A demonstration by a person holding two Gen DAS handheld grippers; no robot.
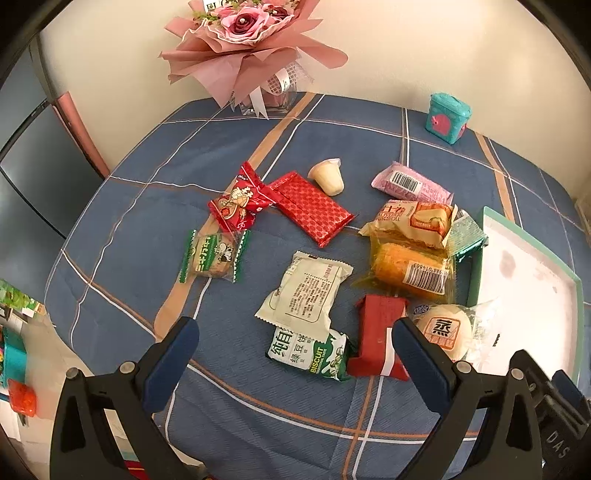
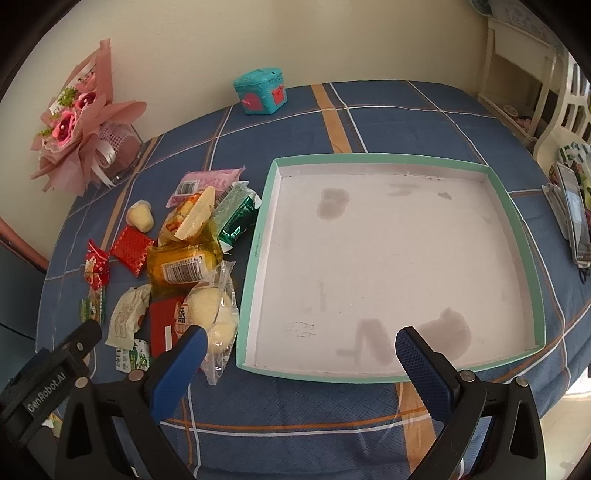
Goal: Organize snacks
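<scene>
A round tabletop (image 2: pixel 369 110) draped in a blue plaid cloth with orange and white stripes stands against a plain cream wall (image 2: pixel 332 33) in soft, even light. At the tabletop's far edge, a bouquet of pink and dark red paper-wrapped roses (image 1: pixel 243 33) rises from a clear square vase, with a small teal box bearing pink patches (image 1: pixel 447 117) further along the wall. Cream-painted wooden furniture with open shelves (image 2: pixel 528 70) fills the corner to the right. To the left, a dark grey panelled surface (image 1: pixel 33 166) meets a pink curved edge (image 1: pixel 79 129), and pale flooring (image 1: pixel 44 350) shows below the tabletop.
</scene>
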